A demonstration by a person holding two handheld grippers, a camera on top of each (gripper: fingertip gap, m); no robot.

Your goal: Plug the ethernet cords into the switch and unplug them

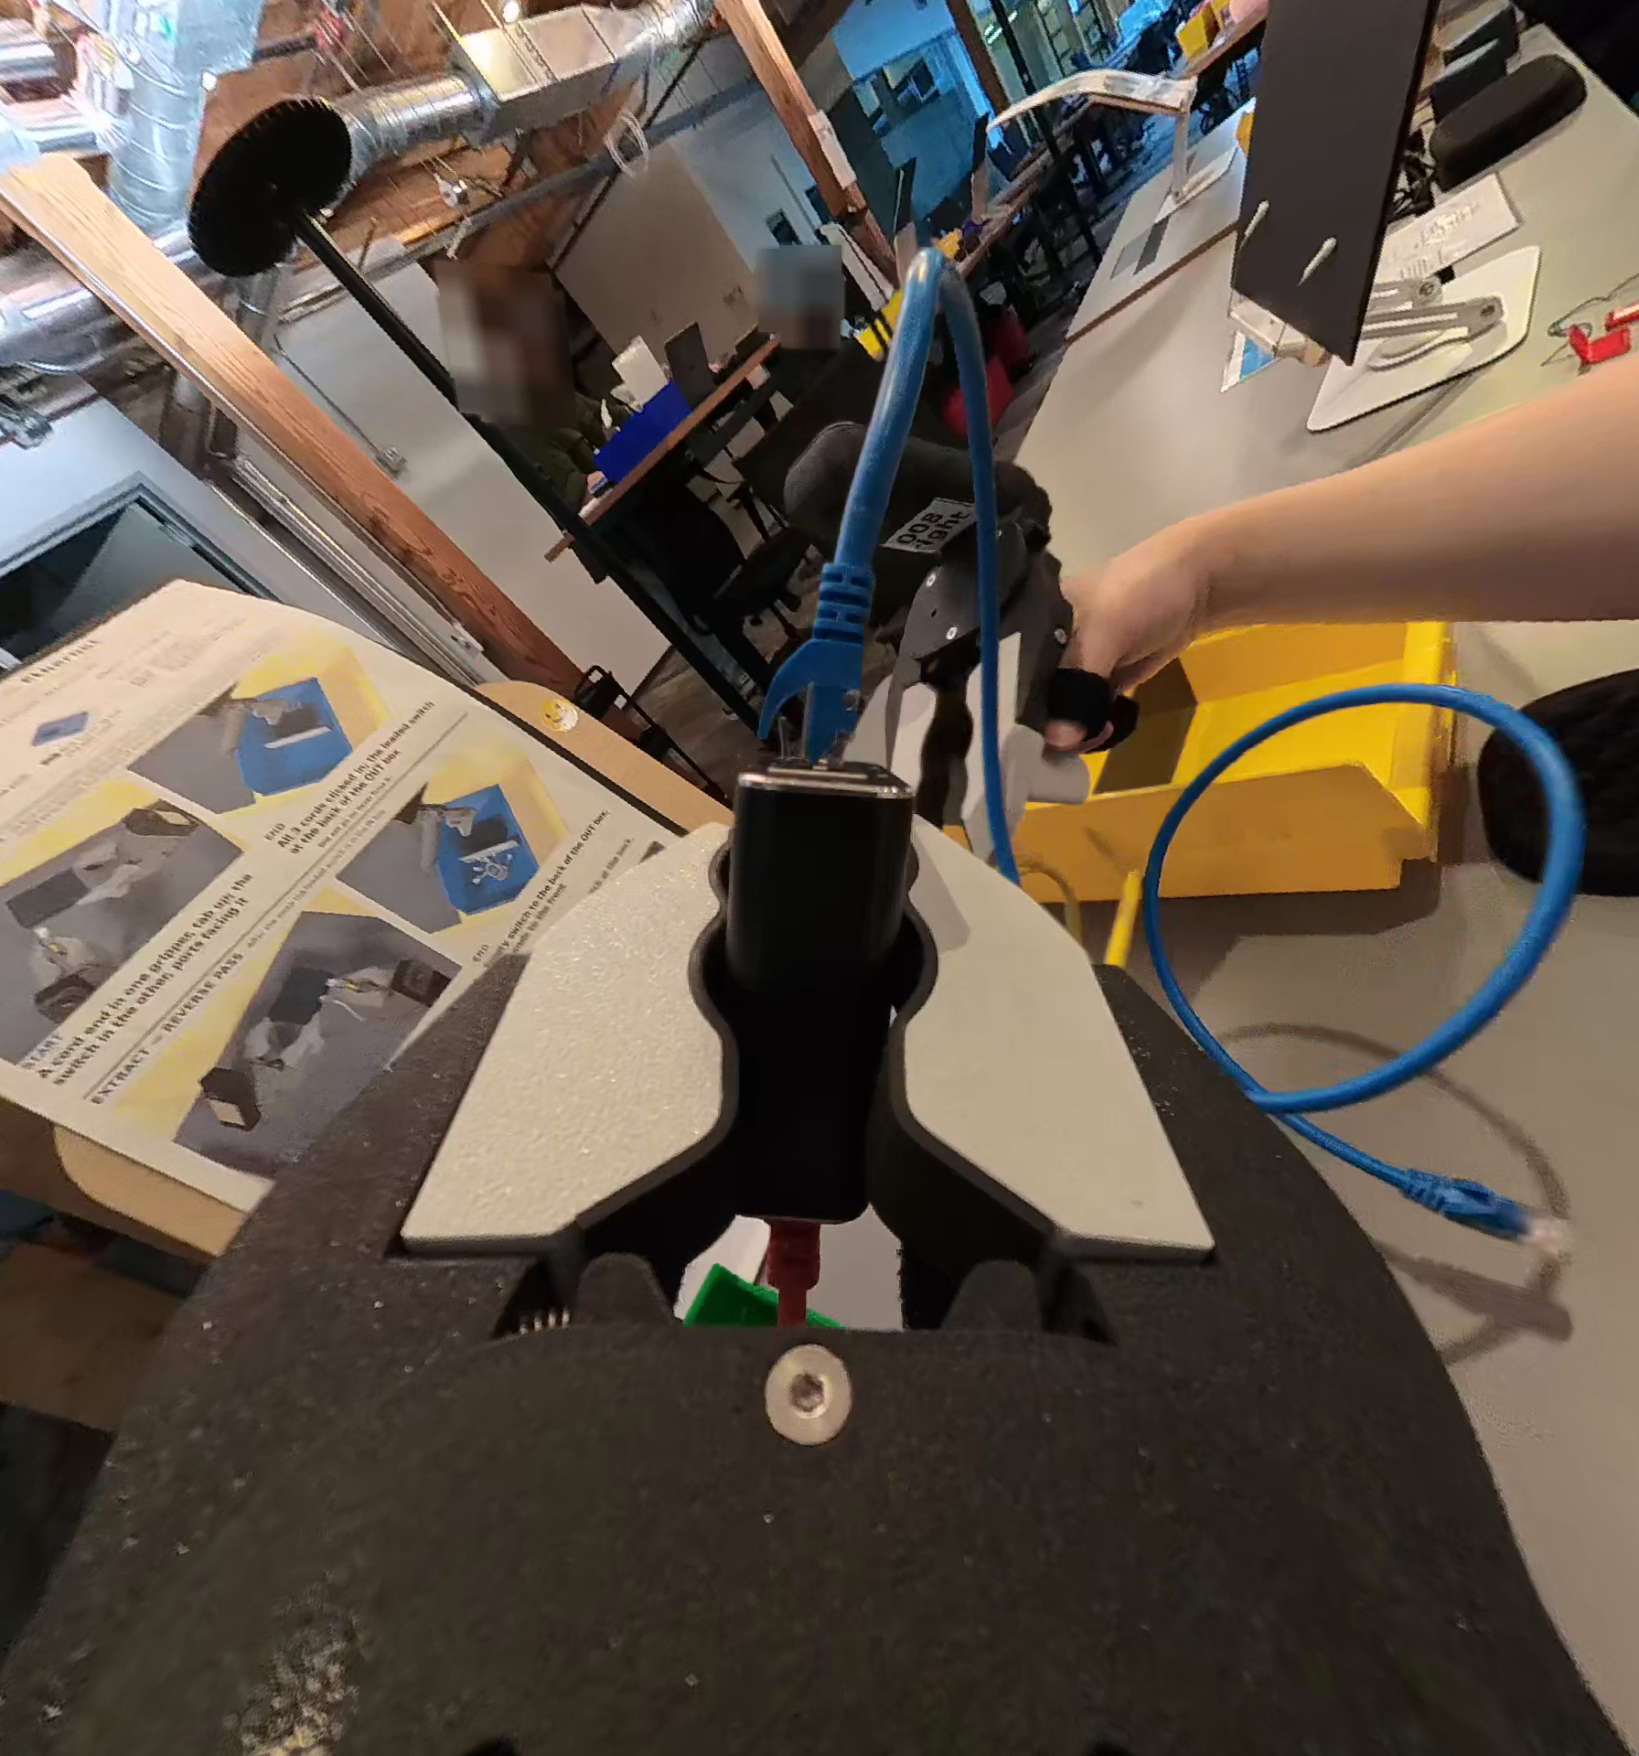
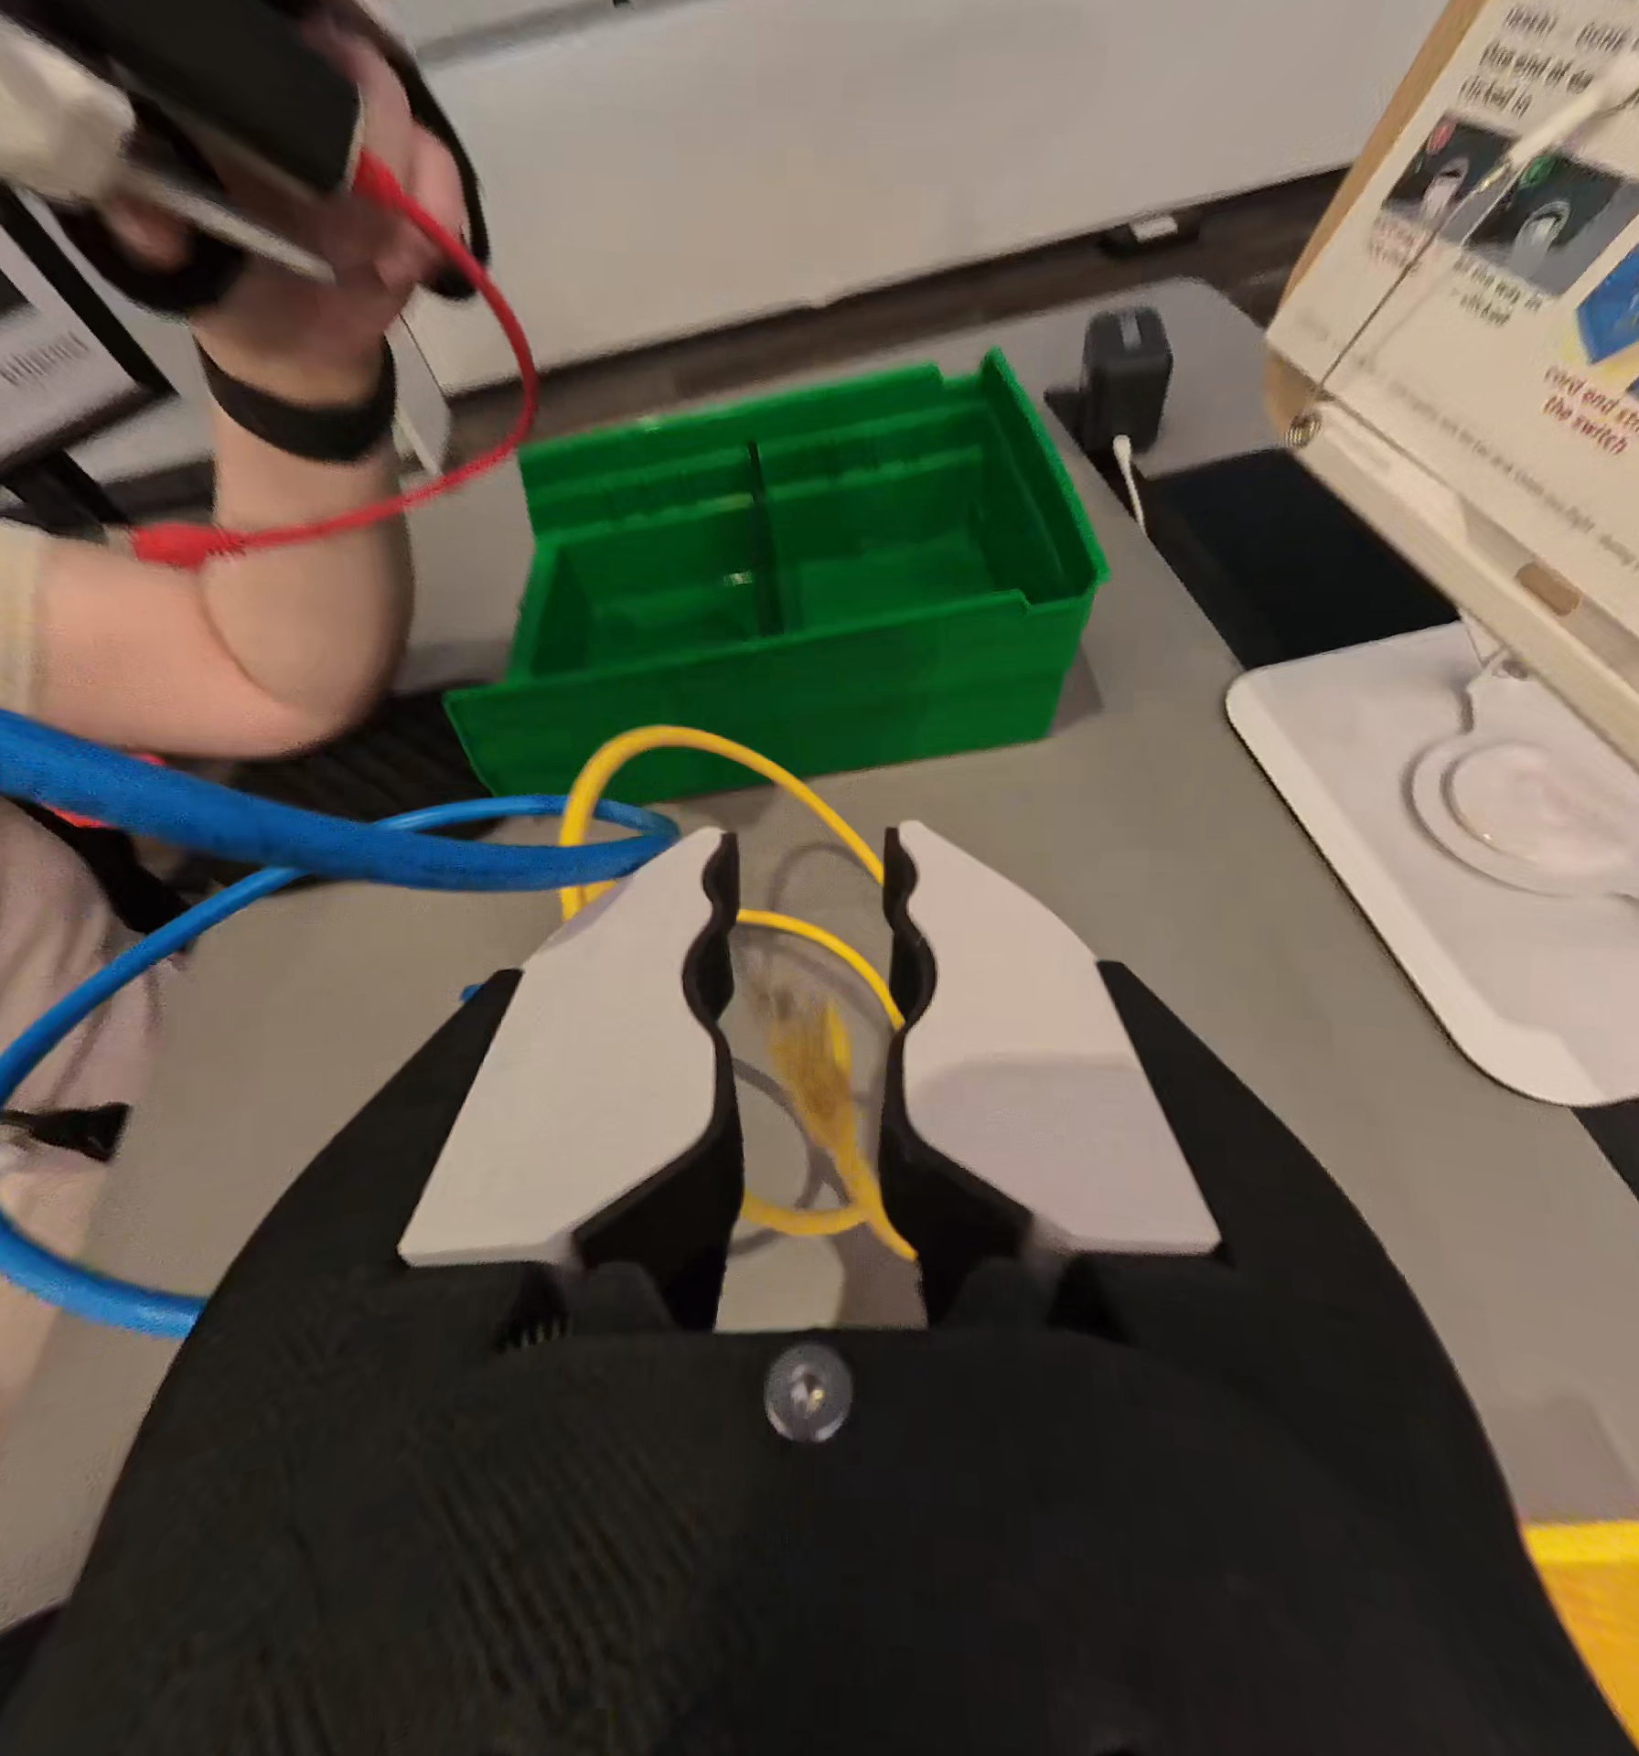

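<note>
Switch (image 1: 811,912), small and black, sits clamped upright between the left gripper (image 1: 814,855)'s pads, lifted above the grey table (image 1: 1367,1425). Blue cord (image 1: 1367,1074) is plugged into its top port, looping away to a loose plug on the table. Red cord (image 2: 502,314) hangs from its underside. Right gripper (image 2: 808,855) hovers with jaws apart, gripping nothing; yellow cord (image 2: 702,746) lies below, its plug blurred, perhaps resting on the table. Green bin (image 2: 797,665) stands behind.
</note>
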